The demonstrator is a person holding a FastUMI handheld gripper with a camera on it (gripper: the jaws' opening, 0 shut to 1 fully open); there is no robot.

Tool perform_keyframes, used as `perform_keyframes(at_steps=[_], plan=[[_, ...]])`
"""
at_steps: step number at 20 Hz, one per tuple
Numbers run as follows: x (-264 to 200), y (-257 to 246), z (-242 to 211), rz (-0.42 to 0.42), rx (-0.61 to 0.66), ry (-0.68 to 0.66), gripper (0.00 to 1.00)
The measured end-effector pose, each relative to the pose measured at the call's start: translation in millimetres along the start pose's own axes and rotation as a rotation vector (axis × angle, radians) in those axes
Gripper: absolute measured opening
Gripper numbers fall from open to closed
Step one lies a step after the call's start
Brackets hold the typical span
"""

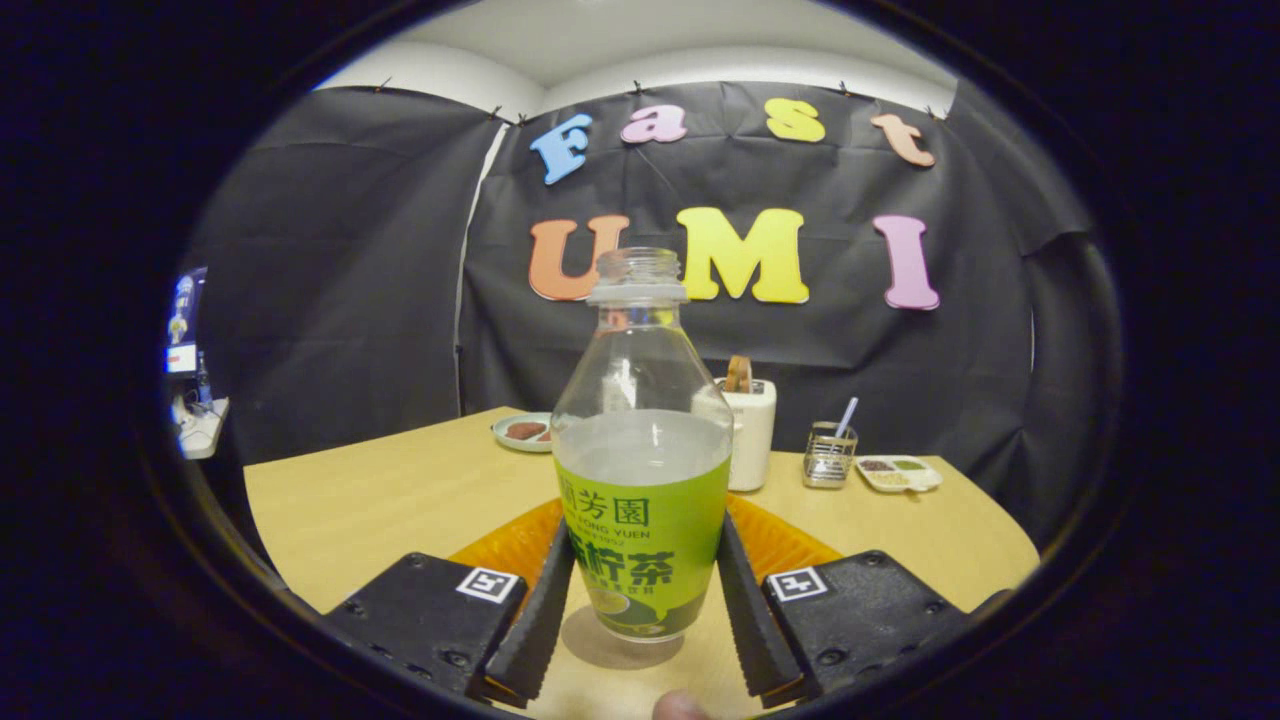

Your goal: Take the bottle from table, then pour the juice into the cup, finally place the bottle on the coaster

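Note:
A clear uncapped bottle (640, 470) with a green label stands upright between my fingers, about half full of pale liquid. My gripper (642, 600) is shut on the bottle, one black finger (540, 610) against each side of the label. The bottle's base sits just above or on the tabletop, with a shadow under it. An orange ribbed coaster (790, 545) lies flat on the table right behind the bottle, partly hidden by it and by my fingers.
Beyond the coaster, at the back of the wooden table (380, 500), stand a white appliance (750, 430), a small wire holder with a straw (830, 455), a divided dish (898, 473) and a small plate (524, 431). A person's fingertip (680, 706) shows below the bottle.

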State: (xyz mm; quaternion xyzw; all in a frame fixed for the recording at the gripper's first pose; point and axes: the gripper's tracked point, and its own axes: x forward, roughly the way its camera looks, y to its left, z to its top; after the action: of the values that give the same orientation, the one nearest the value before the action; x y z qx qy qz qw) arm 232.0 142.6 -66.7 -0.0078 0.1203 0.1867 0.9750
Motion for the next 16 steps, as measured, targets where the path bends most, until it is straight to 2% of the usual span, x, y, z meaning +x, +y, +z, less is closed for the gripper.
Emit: perform_keyframes(at_steps=[6,16], plan=[[25.1,14.6,-22.4,0.062,0.008,0.049,0.77],[36.1,12.4,-44.0,0.04,0.014,0.08,0.8]])
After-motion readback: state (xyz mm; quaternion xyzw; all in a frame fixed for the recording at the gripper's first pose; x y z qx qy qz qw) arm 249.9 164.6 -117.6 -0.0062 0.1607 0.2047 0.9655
